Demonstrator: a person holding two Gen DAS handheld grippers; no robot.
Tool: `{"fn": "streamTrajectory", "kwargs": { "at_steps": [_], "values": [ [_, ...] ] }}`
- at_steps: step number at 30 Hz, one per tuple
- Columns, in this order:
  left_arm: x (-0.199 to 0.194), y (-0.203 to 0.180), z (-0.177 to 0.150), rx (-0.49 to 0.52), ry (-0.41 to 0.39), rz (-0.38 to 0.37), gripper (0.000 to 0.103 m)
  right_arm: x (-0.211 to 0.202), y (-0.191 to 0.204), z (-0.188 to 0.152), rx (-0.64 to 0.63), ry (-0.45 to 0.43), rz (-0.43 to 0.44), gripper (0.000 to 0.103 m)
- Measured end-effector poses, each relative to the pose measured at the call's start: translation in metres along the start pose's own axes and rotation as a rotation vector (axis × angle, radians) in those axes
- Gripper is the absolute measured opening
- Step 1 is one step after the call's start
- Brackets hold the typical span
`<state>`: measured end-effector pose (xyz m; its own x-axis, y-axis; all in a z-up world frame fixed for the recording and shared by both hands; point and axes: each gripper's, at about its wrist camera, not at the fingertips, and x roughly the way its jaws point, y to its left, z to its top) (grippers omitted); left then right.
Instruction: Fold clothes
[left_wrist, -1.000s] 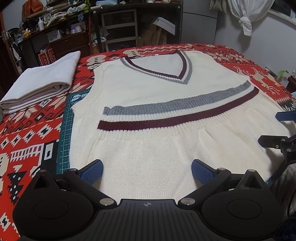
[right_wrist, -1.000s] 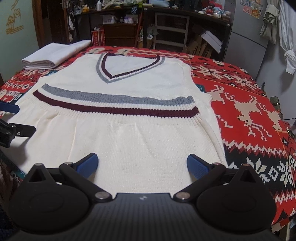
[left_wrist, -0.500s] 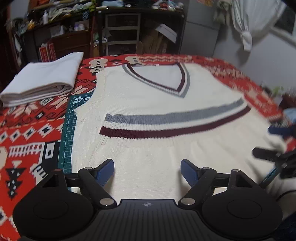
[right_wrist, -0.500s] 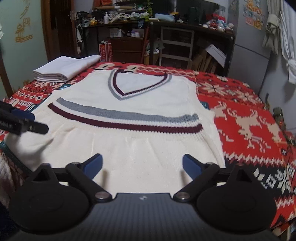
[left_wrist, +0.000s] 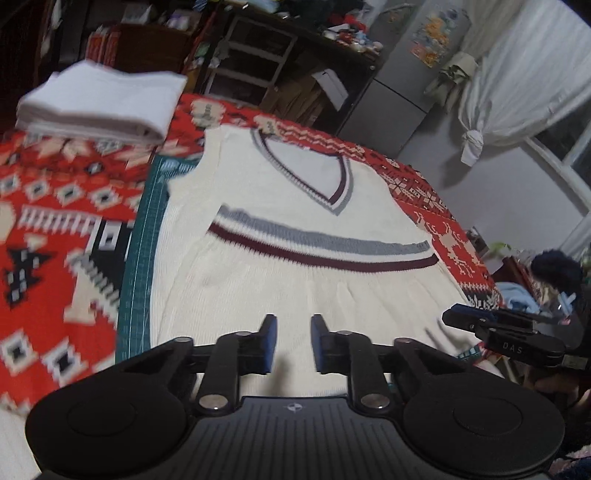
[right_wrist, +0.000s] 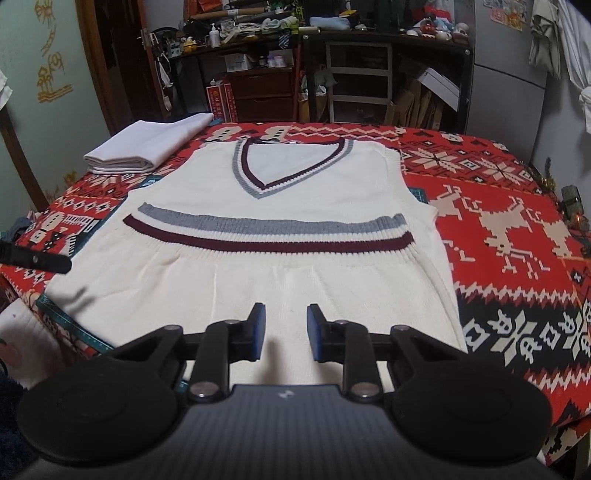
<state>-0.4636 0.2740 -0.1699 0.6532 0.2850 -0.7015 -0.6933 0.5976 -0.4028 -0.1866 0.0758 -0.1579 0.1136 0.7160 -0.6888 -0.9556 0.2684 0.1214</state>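
Observation:
A cream knit V-neck vest lies flat on the table, neck at the far end. A ribbed band with grey and maroon stripes crosses its middle. My left gripper hovers over the vest's near edge, its blue pads a narrow gap apart with nothing between them. My right gripper hangs the same way over the near edge, open by a small gap and holding nothing. The right gripper's fingers show at the right of the left wrist view. A left finger pokes in at the left of the right wrist view.
A folded white cloth sits at the far left corner. A green cutting mat lies under the vest on a red patterned tablecloth. Shelves and drawers stand behind the table, a grey fridge to the right.
Both grippers' fingers have narrowed from wide apart to a small gap. Both have risen above the vest, and the left one has tilted and swung left.

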Motion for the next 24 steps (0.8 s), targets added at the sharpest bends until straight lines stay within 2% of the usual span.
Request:
{"fn": "streamTrajectory", "kwargs": {
  "at_steps": [4,6,12,20,24],
  "values": [
    [0.003,0.023,-0.012,-0.088,0.038,0.036,0.014,-0.003,-0.010,-0.007,0.027,0.010,0.004,0.026],
    [0.001,0.036,-0.018,-0.154,0.051,0.028,0.009,-0.004,-0.015,-0.010,0.046,0.016,0.005,0.026],
    [-0.013,0.054,-0.019,-0.249,0.023,0.042,0.008,-0.007,-0.031,-0.016,0.118,0.027,0.004,0.026],
    [-0.002,0.056,0.001,-0.209,-0.026,0.053,0.008,-0.004,-0.042,-0.011,0.151,0.020,-0.003,0.026],
    [0.005,0.056,0.004,-0.196,-0.008,0.108,0.005,-0.003,-0.041,-0.004,0.126,0.005,-0.027,0.027]
  ]
}}
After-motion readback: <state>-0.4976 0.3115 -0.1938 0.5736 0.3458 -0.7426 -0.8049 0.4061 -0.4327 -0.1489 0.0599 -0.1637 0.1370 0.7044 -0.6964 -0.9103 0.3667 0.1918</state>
